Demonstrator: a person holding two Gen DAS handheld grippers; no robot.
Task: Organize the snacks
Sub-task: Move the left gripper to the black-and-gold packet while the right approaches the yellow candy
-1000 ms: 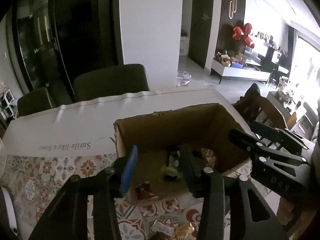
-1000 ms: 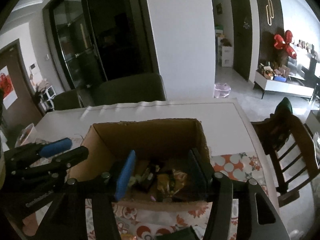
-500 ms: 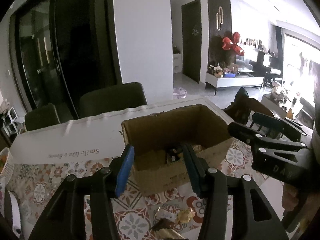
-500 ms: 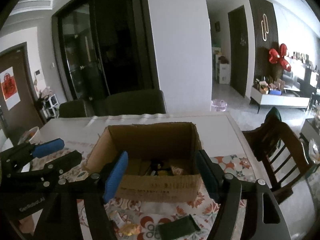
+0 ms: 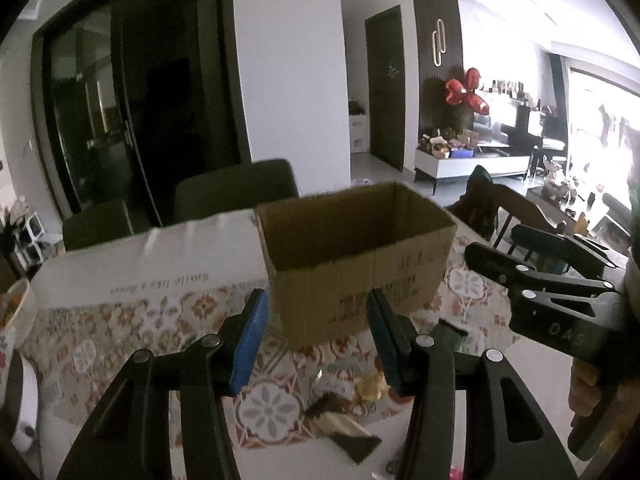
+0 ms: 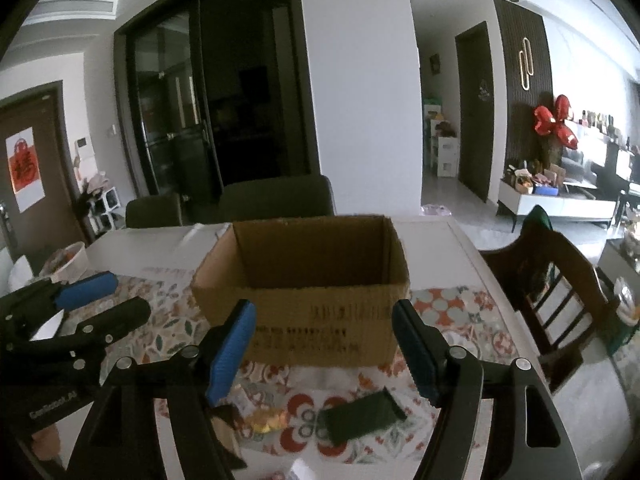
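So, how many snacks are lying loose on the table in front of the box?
3 or more: a gold-wrapped one, a dark green packet to its right, a brown wrapper nearest the grippers. Fingers may hide others.

A cardboard box (image 6: 304,288) stands mid-frame on the table (image 6: 440,236); snack packets (image 6: 362,414) lie below it toward the lower edge, chairs (image 6: 276,200) behind, above centre.
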